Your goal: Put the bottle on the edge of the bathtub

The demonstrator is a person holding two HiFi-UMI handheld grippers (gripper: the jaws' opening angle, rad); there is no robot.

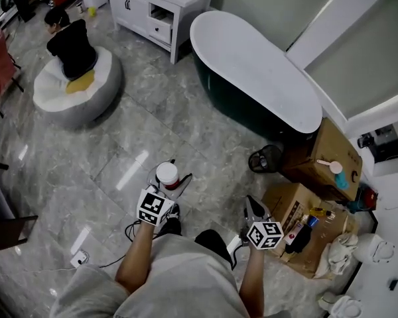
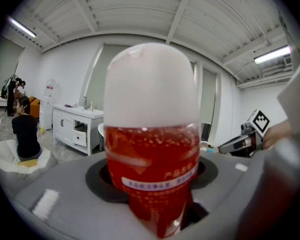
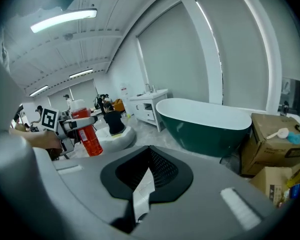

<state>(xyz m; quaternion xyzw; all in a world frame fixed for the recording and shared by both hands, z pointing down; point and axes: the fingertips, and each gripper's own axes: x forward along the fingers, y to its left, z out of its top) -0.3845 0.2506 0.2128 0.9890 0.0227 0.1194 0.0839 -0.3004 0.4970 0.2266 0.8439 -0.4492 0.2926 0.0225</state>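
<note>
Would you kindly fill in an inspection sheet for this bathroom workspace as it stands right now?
Surface: grey marble-tile floor, glossy.
Job's things: red bottle with a white cap, carried off the floor; bathtub ahead, nothing seen on its rim.
Clutter: cardboard boxes and a black sandal by the tub's near end; a cloth further right.
Grippers: left hand-held gripper shut on the bottle; right hand-held gripper shut, nothing in it.
Cables: black cable on the floor near the wearer's feet.
Surroundings: white vanity cabinet; a person seated on a beanbag.
</note>
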